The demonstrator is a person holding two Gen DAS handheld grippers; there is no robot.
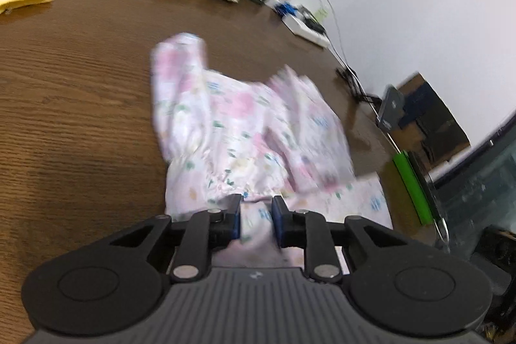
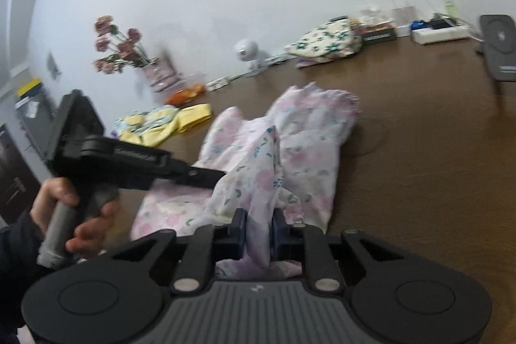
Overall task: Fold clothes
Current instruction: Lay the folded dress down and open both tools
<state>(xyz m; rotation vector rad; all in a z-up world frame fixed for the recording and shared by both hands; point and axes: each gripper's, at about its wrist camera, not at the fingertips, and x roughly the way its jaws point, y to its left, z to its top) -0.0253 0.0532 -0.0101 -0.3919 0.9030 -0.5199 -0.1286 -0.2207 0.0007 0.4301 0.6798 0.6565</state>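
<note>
Loosely bunched pink floral garment [image 1: 245, 131]

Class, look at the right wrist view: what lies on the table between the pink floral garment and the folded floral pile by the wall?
In the right wrist view, only bare brown table separates the pink floral garment from the folded floral pile.

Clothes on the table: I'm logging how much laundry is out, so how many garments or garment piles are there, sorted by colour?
Pink floral garment, pinched by the left gripper and the right gripper: 1
Yellow garment: 1
Cream pile with green flowers, apparently already folded: 1
Total: 3
</note>
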